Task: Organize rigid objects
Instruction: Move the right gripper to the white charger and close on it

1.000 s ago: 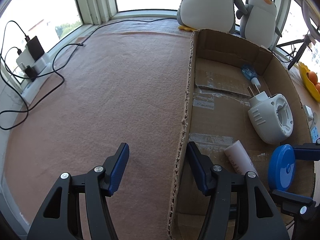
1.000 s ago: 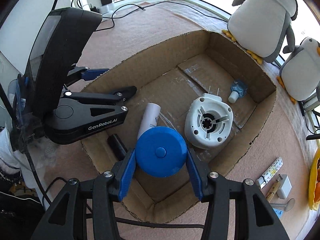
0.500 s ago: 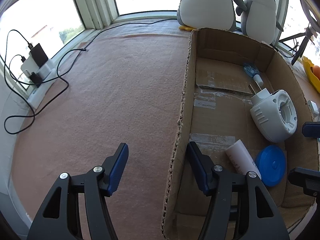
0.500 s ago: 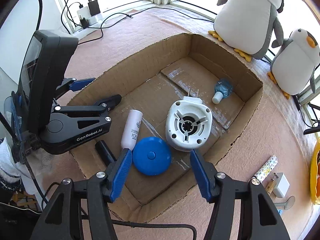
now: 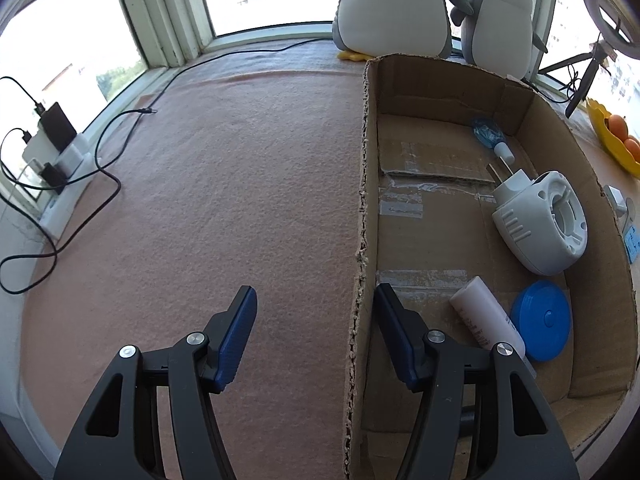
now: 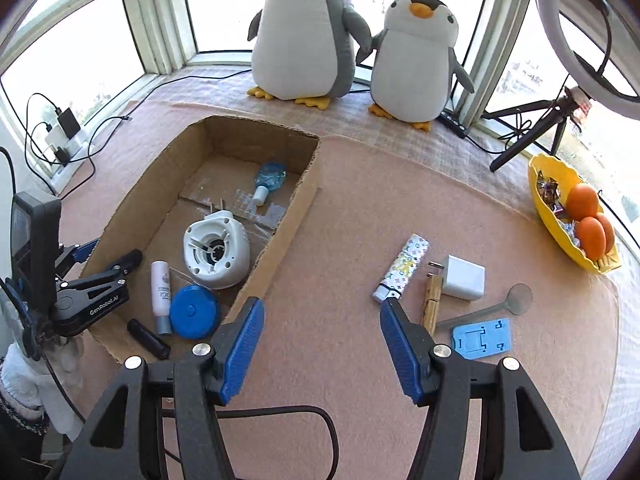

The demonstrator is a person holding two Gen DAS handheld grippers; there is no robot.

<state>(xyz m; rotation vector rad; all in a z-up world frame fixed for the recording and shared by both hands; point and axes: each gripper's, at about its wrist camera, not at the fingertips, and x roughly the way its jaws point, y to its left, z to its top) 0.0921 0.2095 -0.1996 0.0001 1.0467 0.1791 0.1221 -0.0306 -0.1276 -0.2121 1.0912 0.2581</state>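
Right wrist: smooth blue disc (image 6: 194,317) in corrugated cardboard box (image 6: 308,184).

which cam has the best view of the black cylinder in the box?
Right wrist. The black cylinder lies fully visible in the cardboard box's near corner, beside the blue disc. In the left wrist view only a sliver shows, behind that gripper's own finger.

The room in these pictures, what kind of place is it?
Probably a home, at a bay window seat covered in pink felt cloth. Two plush penguins stand by the panes, a yellow fruit bowl holds oranges, and chargers sit in a power strip.
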